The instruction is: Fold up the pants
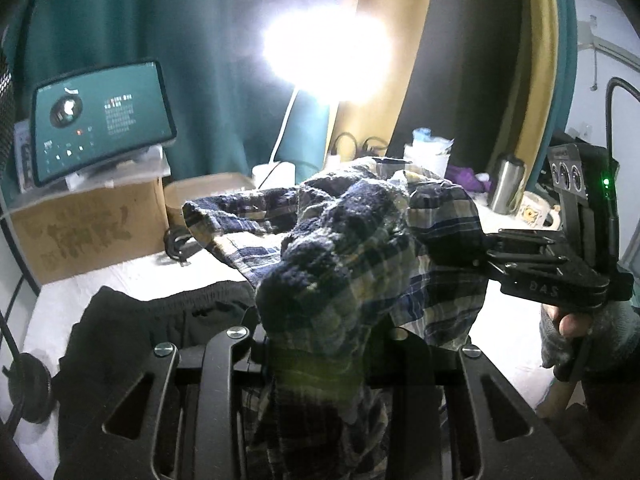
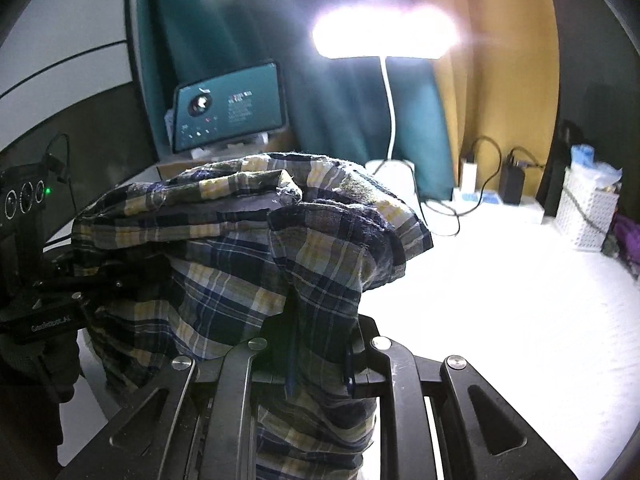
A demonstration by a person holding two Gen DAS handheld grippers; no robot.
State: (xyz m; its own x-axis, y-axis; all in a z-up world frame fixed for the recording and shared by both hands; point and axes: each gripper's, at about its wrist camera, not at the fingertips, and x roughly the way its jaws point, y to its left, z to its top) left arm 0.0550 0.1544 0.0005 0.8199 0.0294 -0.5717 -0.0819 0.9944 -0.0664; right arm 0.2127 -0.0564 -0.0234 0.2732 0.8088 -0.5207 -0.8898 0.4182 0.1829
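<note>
Gripping plaid pants (image 1: 344, 264), left tool (image 1: 320, 344), right tool (image 2: 316, 356), both angled downward

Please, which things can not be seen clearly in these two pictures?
- Left tool fingertips: left wrist view, buried in the plaid pants.
- Right tool fingertips: right wrist view, covered by the same cloth.
- Lamp head: both views, washed out by glare.
- Black garment: left wrist view, partly behind the tool frame.

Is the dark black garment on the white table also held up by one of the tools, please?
No, the dark black garment lies flat on the white table, while both tools grip the plaid pants.
</note>
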